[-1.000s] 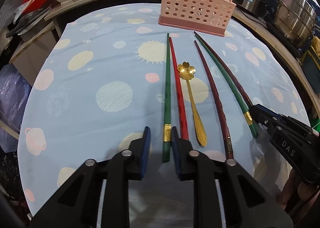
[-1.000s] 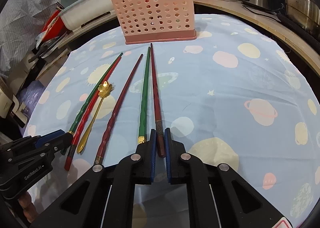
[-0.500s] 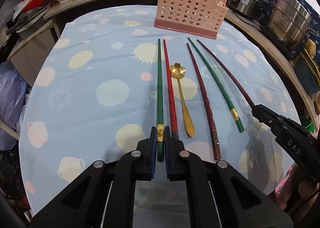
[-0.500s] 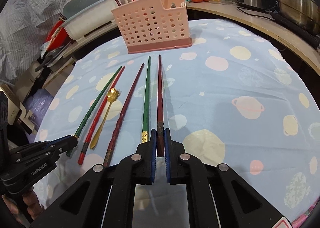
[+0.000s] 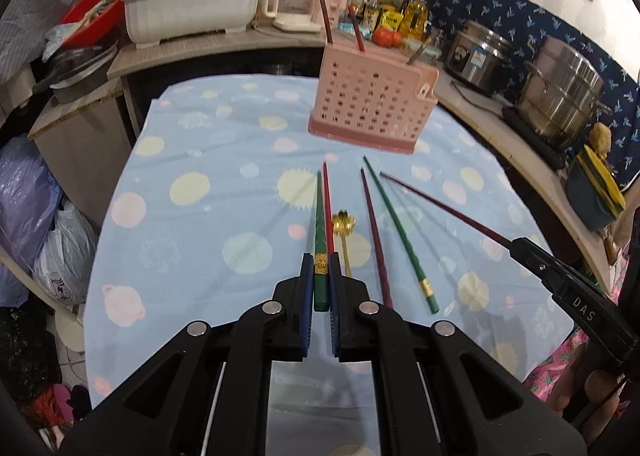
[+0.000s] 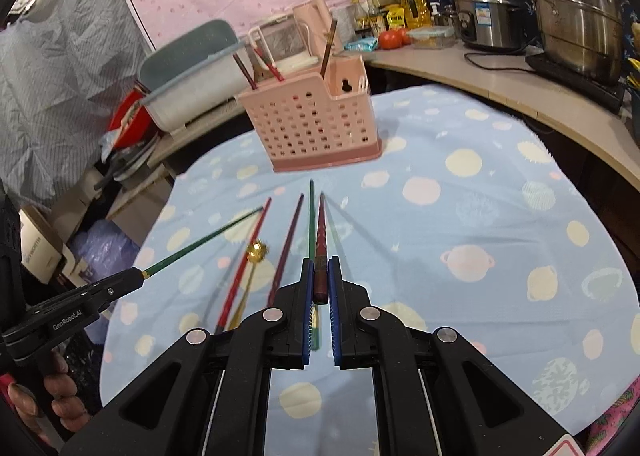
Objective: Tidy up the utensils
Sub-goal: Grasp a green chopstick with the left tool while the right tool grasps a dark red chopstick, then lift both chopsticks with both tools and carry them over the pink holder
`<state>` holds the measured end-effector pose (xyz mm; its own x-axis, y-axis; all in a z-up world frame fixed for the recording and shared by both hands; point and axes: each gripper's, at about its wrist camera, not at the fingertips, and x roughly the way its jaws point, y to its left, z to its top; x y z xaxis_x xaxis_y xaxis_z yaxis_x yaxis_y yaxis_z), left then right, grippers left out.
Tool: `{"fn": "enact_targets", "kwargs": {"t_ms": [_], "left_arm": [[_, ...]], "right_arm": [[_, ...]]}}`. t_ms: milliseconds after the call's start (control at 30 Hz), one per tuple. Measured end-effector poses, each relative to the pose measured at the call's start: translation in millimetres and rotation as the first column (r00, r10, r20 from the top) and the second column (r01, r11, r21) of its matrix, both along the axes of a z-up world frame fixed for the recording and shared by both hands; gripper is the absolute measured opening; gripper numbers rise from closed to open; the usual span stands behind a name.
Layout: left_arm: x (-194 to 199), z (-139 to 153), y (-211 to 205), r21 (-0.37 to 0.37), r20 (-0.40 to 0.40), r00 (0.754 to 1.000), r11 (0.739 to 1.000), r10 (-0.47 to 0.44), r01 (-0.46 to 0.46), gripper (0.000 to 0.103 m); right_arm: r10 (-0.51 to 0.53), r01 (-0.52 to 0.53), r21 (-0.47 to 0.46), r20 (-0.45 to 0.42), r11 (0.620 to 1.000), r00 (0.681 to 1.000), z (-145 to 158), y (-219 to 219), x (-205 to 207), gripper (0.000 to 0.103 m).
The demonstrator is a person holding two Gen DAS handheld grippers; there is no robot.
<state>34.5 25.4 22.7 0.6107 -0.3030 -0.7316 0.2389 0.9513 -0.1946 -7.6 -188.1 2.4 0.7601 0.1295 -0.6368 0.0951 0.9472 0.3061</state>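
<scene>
My left gripper [image 5: 320, 261] is shut on the gold-banded end of a green chopstick [image 5: 319, 216], held off the blue tablecloth [image 5: 192, 240]. My right gripper [image 6: 320, 265] is shut on a dark red chopstick [image 6: 321, 232], also raised. On the cloth lie a red chopstick [image 5: 328, 208], a gold flower spoon [image 5: 345, 225], a maroon chopstick [image 5: 374, 232] and a second green chopstick [image 5: 400, 232]. The pink perforated holder [image 5: 372, 108] stands beyond them with a few chopsticks in it. Each view shows the other gripper at its edge: right gripper [image 5: 518, 245], left gripper [image 6: 136, 277].
A curved counter behind the table carries a white dish tub [image 5: 188, 12], a kettle [image 5: 294, 2], bottles, a tomato [image 5: 386, 36] and steel pots [image 5: 560, 96]. Plastic bags [image 5: 32, 208] sit on the floor at the left. A hand [image 6: 60, 396] grips the left handle.
The left jaws closed on the green chopstick. Both grippers then rose, lifting their chopsticks' near ends off the cloth, and the views tilted up toward the holder.
</scene>
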Motion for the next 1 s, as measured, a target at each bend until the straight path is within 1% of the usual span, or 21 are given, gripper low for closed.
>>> {"fn": "enact_targets", "kwargs": {"t_ms": [200,300,533,667,767,867,1000], "left_arm": [[6,30,5,-0.028,0.067,0.998,0.999,0.02,-0.018,0.007],[11,41,5,-0.032,0.096,0.995,0.999,0.024,-0.021,0.007],[24,57,-1,-0.03,0.13,0.991,0.999,0.024,-0.02,0.007],[33,69,-5,-0.026,0.154,0.988,1.0,0.018,-0.014,0.007],[42,82,-9,-0.021,0.178,0.984,1.0,0.015,-0.012,0.007],[54,96,-11,-0.035,0.199,0.98,0.999,0.009,-0.002,0.007],[68,117,-16,-0.029,0.242,0.97,1.0,0.004,0.003,0.007]], "right_arm": [[-0.016,0.016,0.013,0.066,1.0,0.998,31,-7,0,0.007],[-0.027,0.026,0.017,0.091,1.0,0.995,43,-12,3,0.007],[-0.04,0.038,0.021,0.118,0.999,0.992,57,-16,14,0.007],[-0.044,0.042,0.022,0.143,0.999,0.989,71,-19,22,0.007],[-0.052,0.048,0.03,0.168,0.998,0.984,85,-26,31,0.007],[-0.064,0.058,0.037,0.201,0.998,0.977,101,-33,38,0.007],[-0.076,0.074,0.018,0.249,0.997,0.966,122,-42,49,0.007]]}}
